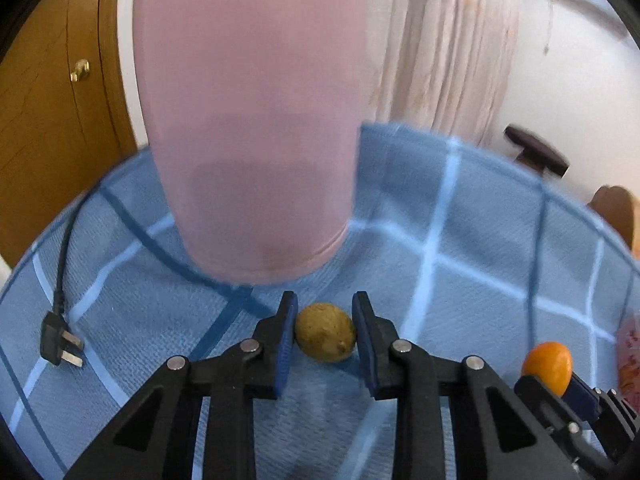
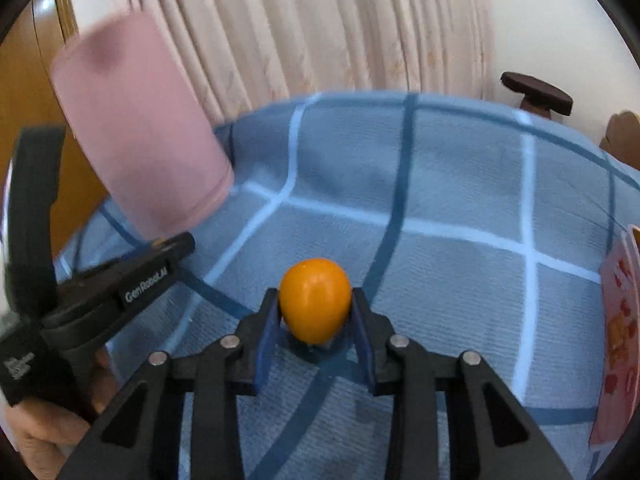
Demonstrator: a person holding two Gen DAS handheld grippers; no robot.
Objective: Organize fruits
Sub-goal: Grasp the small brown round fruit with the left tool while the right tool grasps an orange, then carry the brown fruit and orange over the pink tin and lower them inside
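Note:
A brown kiwi [image 1: 326, 332] sits between the fingers of my left gripper [image 1: 325, 332], which is shut on it just above the blue checked cloth [image 1: 460, 264]. An orange fruit [image 2: 315, 299] is held between the fingers of my right gripper [image 2: 315, 312], lifted a little over the cloth [image 2: 440, 184]. The orange [image 1: 548, 366] and the right gripper also show at the lower right of the left wrist view. A tall pink container [image 1: 252, 120] stands right in front of the left gripper; in the right wrist view the container [image 2: 140, 128] is at the left.
A black power plug [image 1: 60, 344] with its cable lies on the cloth at the left. A pink printed packet [image 2: 618, 332] lies at the right edge. A wooden door [image 1: 52, 120], curtains [image 2: 320, 28] and a dark stool [image 2: 536, 94] stand behind the table.

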